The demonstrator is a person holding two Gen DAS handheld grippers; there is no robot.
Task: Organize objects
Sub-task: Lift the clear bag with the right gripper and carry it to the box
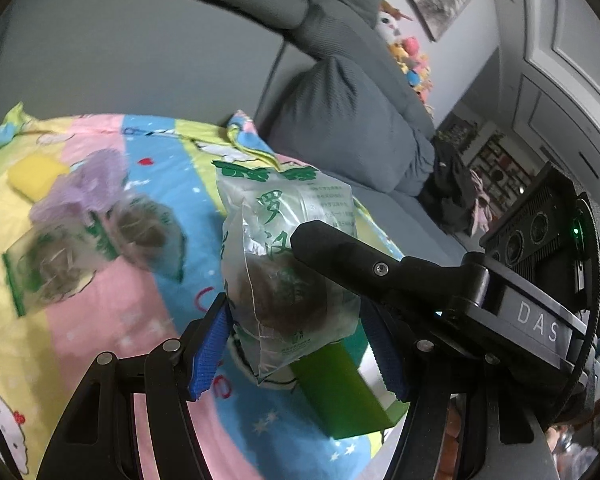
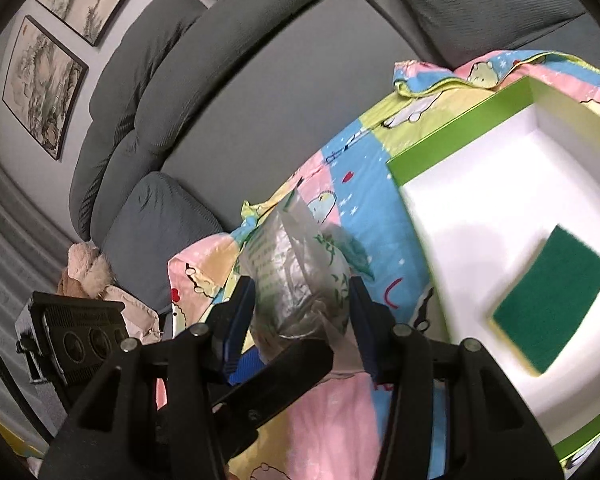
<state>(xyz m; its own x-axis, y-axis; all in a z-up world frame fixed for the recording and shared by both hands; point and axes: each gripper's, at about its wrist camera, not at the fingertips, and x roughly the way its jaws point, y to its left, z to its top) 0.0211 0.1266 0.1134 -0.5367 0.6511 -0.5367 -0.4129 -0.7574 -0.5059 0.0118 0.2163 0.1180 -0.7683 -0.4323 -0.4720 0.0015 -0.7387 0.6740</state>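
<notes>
Packets of monk fruit are what's being tidied here, and both grippers are carrying one at once. In the left wrist view, the left gripper (image 1: 300, 344) is clamping a clear green-printed packet (image 1: 284, 268) at lower centre of the frame, a round brown fruit showing through the film. Its long axis is running nearly upright, sealed green top edge pointing toward the top of the frame and tilting slightly left, bottom seal hanging between the blue pads. The right gripper's finger (image 1: 340, 248) is crossing in front of it from the right.

In the right wrist view, the right gripper (image 2: 302, 308) is pinching its own packet (image 2: 296, 272) at lower centre, long axis leaning up and slightly left.

Both packets are hanging over the cartoon-print sheet (image 1: 112, 320). The green-edged white box (image 2: 460, 140) is sitting at the right of that view, a green scouring sponge (image 2: 552, 300) already inside it.

I'd call this the carry step. Next move looks like swinging each packet over the box rim and letting go above the bare white floor. More packets (image 1: 88, 252) are lying blurred at the left, beside a yellow sponge (image 1: 36, 176).
</notes>
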